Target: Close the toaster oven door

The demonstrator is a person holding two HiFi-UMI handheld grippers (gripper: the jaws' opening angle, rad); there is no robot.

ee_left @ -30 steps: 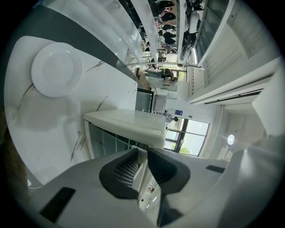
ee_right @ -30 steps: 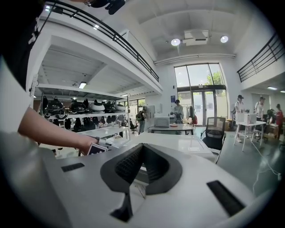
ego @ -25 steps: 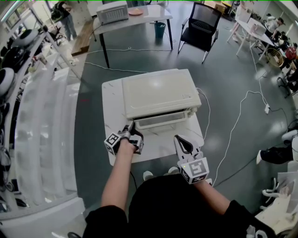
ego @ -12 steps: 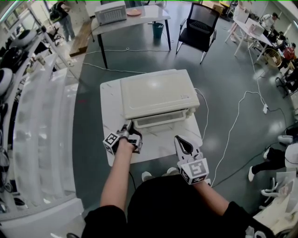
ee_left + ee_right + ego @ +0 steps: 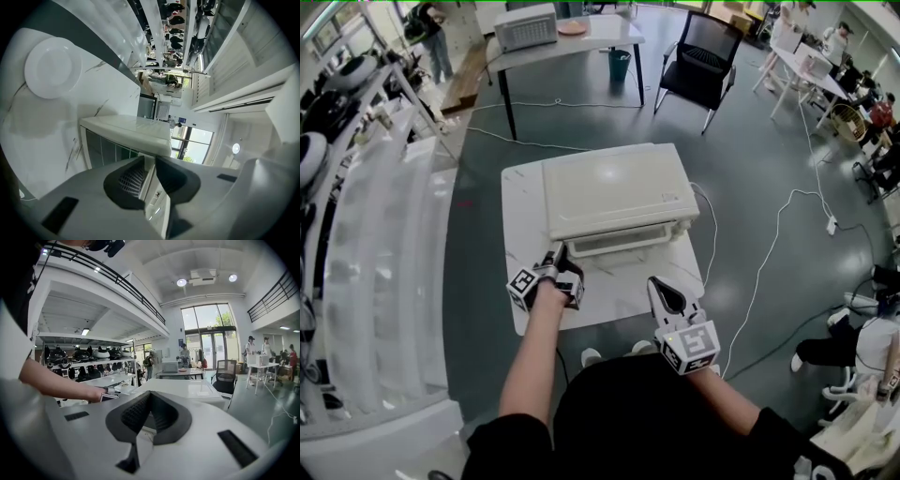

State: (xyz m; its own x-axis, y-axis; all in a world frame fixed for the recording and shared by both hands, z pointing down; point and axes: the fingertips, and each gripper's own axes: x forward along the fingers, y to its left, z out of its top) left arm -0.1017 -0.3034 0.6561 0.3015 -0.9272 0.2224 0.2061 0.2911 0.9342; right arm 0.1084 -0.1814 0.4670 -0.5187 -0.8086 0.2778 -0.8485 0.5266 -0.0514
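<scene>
A cream toaster oven [image 5: 614,187] stands on a small white marble table [image 5: 609,292]. Its door [image 5: 619,244] stands up against the front. My left gripper [image 5: 556,259] is at the door's left end. In the left gripper view the dark glass door [image 5: 105,149] lies flush under the oven top [image 5: 126,129]. The left gripper [image 5: 150,159] has just been opening its jaws, and the cream door handle runs through the narrow gap between them. My right gripper [image 5: 654,284] hangs over the table's near right part, shut and empty. The right gripper [image 5: 149,397] points at the oven [image 5: 187,389].
A black chair [image 5: 703,52] and a table with a second appliance [image 5: 525,25] stand behind. Cables [image 5: 769,253] trail on the floor at right, and white shelving [image 5: 384,234] runs along the left. A round white disc [image 5: 51,68] lies on the marble top.
</scene>
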